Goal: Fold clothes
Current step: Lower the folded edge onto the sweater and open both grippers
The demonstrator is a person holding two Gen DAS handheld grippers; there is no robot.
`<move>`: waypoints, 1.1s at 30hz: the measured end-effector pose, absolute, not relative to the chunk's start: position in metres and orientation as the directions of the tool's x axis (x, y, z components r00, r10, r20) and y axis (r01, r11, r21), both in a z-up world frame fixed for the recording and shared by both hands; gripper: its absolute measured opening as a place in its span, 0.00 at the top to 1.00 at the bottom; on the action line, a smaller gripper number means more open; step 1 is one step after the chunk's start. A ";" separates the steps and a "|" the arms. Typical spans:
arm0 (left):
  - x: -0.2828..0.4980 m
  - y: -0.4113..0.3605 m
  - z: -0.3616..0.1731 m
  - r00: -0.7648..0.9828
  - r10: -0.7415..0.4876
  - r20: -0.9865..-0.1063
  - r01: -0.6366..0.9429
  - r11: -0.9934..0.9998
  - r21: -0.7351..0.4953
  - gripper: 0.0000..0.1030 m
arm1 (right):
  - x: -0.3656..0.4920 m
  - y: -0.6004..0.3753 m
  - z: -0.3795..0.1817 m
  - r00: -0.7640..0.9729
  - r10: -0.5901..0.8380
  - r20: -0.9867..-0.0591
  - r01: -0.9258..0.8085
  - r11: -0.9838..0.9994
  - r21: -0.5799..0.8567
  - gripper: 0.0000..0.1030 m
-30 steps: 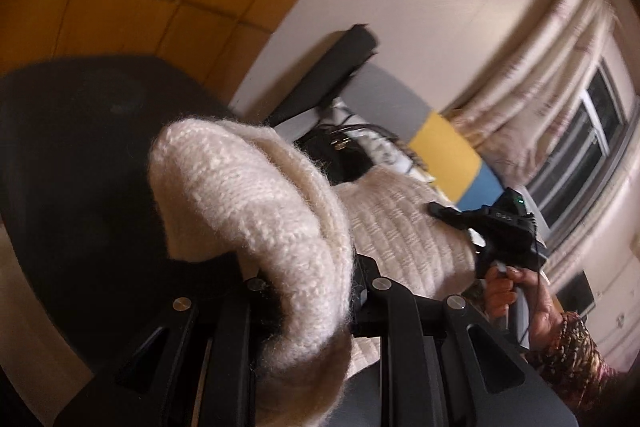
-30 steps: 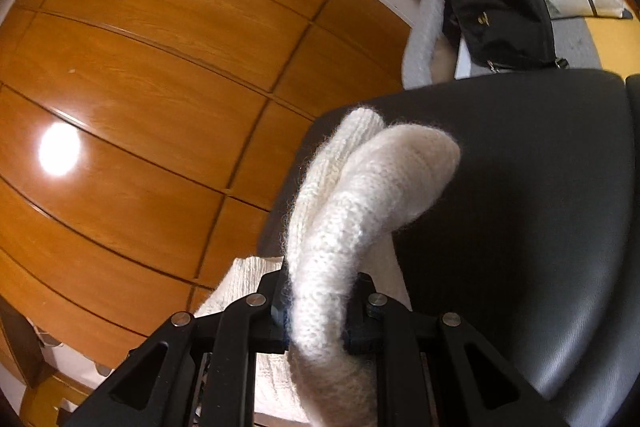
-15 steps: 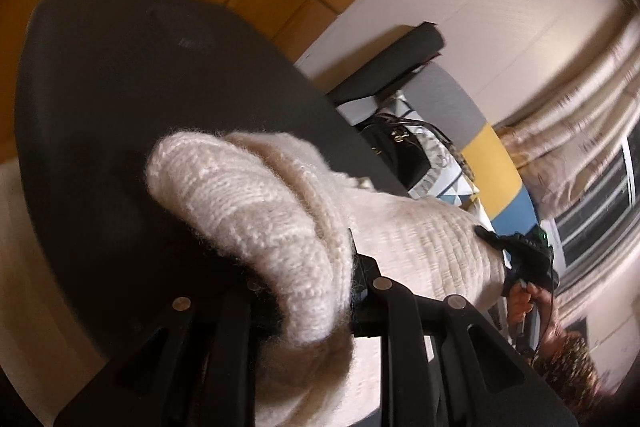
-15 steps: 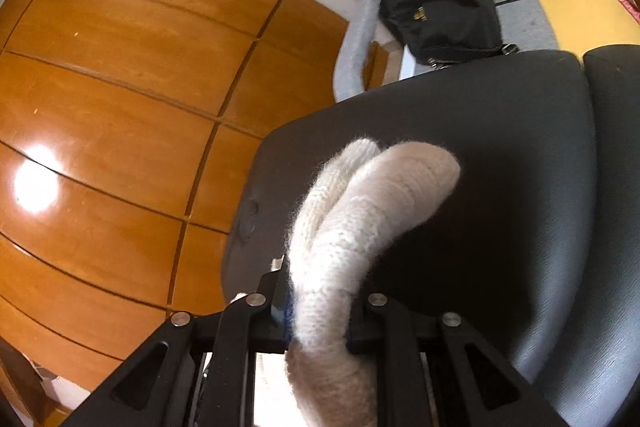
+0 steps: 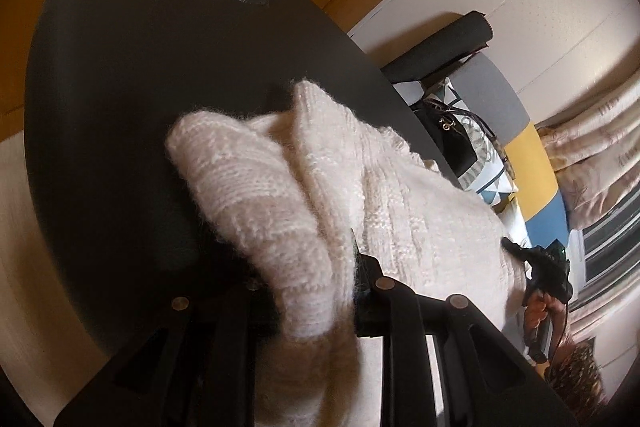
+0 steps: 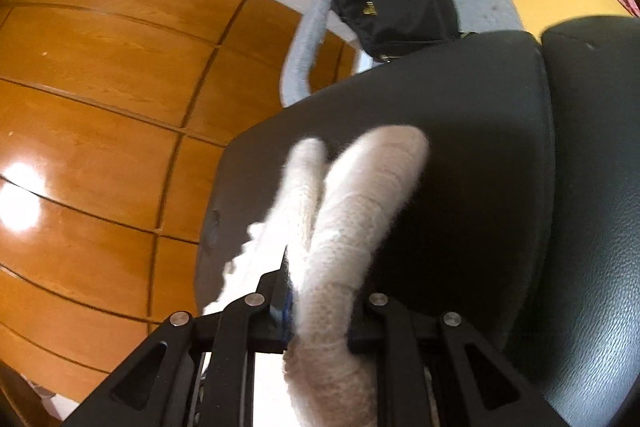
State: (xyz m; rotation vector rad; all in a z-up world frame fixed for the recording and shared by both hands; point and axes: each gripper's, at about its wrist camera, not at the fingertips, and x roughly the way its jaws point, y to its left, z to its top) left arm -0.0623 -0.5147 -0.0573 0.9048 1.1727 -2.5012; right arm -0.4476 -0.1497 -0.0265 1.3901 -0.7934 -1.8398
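Cream knit sweater (image 5: 304, 195) between opening jaws

Both fisheye views bend straight lines strongly and darken to black at the corners. Indoor light is warm and fairly dim. In the right wrist view a bright glare spot (image 6: 18, 197) burns out on the glossy wooden panels (image 6: 120, 75). Daylight enters through the window (image 5: 608, 247) at the left wrist view's right edge. The cream knit (image 6: 360, 195) is smeared by motion blur; the dark chair (image 5: 140, 107) loses detail in shadow.

Fuzzy cream knit sweater (image 5: 400, 199), matt black leatherette chair (image 6: 480, 147), glossy wood panels (image 6: 100, 67).
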 end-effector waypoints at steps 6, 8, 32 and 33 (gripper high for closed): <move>-0.057 -0.509 -0.056 -0.796 0.005 -0.605 0.445 -0.673 -0.591 0.71 | -0.449 -0.133 -0.045 -0.224 -0.819 -0.529 0.066 -0.554 0.830 0.78; -0.050 -0.510 -0.054 -0.796 0.001 -0.605 0.450 -0.668 -0.593 0.69 | -0.452 -0.128 -0.040 -0.233 -0.802 -0.550 0.072 -0.578 0.813 0.77; -0.098 -0.438 -0.002 -0.689 -0.359 -0.630 0.510 -0.857 -0.069 0.61 | -0.372 -0.236 0.026 -0.425 -0.480 -0.768 0.635 -0.762 0.125 0.82; -0.103 -0.442 -0.011 -0.666 -0.355 -0.657 0.520 -0.852 -0.067 0.61 | -0.375 -0.236 0.021 -0.426 -0.468 -0.774 0.634 -0.765 0.113 0.82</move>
